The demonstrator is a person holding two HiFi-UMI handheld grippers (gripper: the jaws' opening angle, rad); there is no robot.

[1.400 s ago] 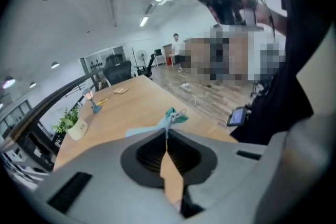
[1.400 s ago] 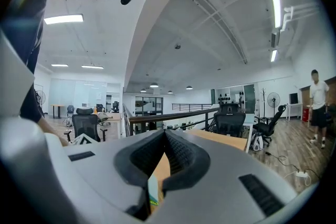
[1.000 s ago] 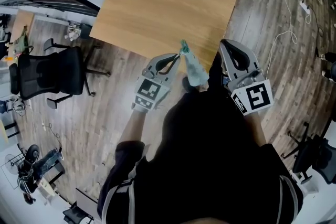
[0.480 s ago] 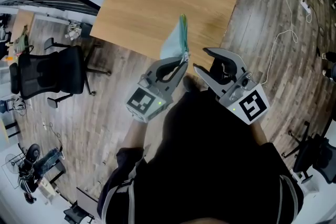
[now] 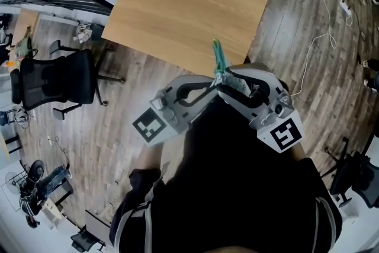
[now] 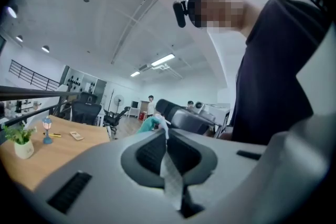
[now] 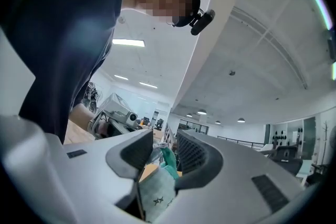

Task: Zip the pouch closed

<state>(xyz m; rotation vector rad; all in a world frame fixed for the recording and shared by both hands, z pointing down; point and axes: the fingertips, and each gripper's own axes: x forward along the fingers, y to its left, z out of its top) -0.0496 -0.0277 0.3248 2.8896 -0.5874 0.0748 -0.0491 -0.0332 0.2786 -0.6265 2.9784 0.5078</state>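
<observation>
Near wooden table (image 5: 195, 3), left claw (image 6: 167, 134) pinching thin teal fabric pouch (image 5: 218, 59), right claw (image 7: 164, 140) spread around it

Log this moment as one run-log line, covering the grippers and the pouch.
pouch: held in the air | left gripper: shut on pouch edge | right gripper: open, pouch between fingers
</observation>
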